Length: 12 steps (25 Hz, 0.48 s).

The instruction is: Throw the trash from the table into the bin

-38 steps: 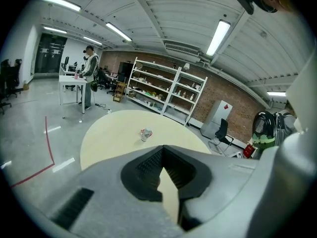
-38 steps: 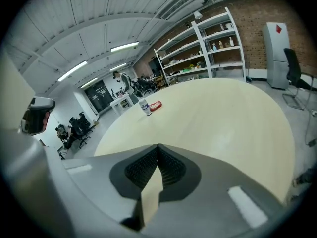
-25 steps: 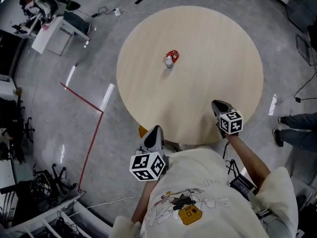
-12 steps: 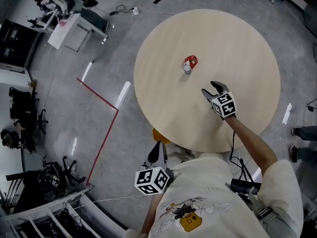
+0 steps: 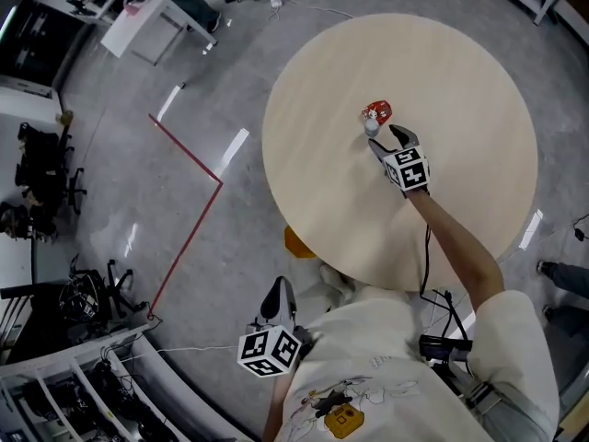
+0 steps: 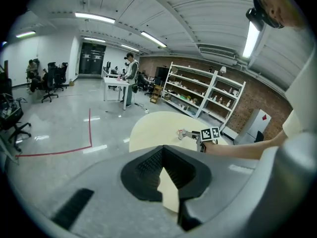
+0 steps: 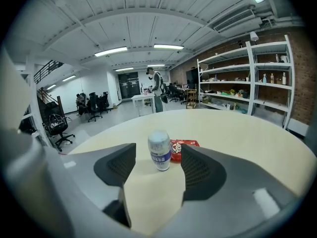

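Grey polished floor surrounds a round pale wooden table [image 5: 460, 53] in the head view. Near the table's middle, a small white plastic bottle [image 5: 372, 127] stands just beside a crumpled red wrapper [image 5: 376, 111]. The right gripper [image 5: 382, 139] reaches across to them, while the left gripper [image 5: 279, 295] hangs off the table's near edge. In the left gripper view, its jaws are clenched tip to tip on nothing. In the right gripper view, the jaws have just been opening and stand released, with the upright bottle untouched at their mouth and the wrapper behind it.
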Motion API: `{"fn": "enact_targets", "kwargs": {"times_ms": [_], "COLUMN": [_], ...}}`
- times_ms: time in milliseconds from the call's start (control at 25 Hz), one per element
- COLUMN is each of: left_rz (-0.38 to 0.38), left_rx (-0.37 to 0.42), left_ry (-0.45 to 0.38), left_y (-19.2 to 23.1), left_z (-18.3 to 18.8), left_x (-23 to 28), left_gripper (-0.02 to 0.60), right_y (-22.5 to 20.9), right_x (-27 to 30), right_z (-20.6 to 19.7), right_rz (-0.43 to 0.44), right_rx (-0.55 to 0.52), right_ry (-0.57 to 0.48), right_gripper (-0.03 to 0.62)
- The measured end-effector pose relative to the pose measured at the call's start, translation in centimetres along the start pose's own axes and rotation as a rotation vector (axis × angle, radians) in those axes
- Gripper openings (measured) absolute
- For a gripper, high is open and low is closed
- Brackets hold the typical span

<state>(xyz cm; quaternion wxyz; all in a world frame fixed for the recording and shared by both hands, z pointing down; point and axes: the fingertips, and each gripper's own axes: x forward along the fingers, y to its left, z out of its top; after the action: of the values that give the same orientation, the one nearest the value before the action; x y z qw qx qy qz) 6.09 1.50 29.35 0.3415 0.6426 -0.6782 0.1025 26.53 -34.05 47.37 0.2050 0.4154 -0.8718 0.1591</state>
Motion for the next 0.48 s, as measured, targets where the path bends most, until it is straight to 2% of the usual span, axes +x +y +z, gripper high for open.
{"fn": "enact_targets", "kwargs": {"times_ms": [240, 480], "left_rz": [0.041, 0.078], "left_rx": [-0.040, -0.087], "left_ry": [0.005, -0.007], "left_y": [1.6, 3.6], "left_z": [-0.8, -1.0], "left_x": [-1.3, -3.0], "left_gripper": [0.006, 0.006], "right_y": [0.4, 0.6], "right_x": [3.5, 4.6], "right_z": [0.2, 0.7], "right_rz": [0.009, -0.036], "right_rx": [-0.027, -0.046], "right_ry": [0.046, 0.059], "right_gripper": [0.307, 0.270]}}
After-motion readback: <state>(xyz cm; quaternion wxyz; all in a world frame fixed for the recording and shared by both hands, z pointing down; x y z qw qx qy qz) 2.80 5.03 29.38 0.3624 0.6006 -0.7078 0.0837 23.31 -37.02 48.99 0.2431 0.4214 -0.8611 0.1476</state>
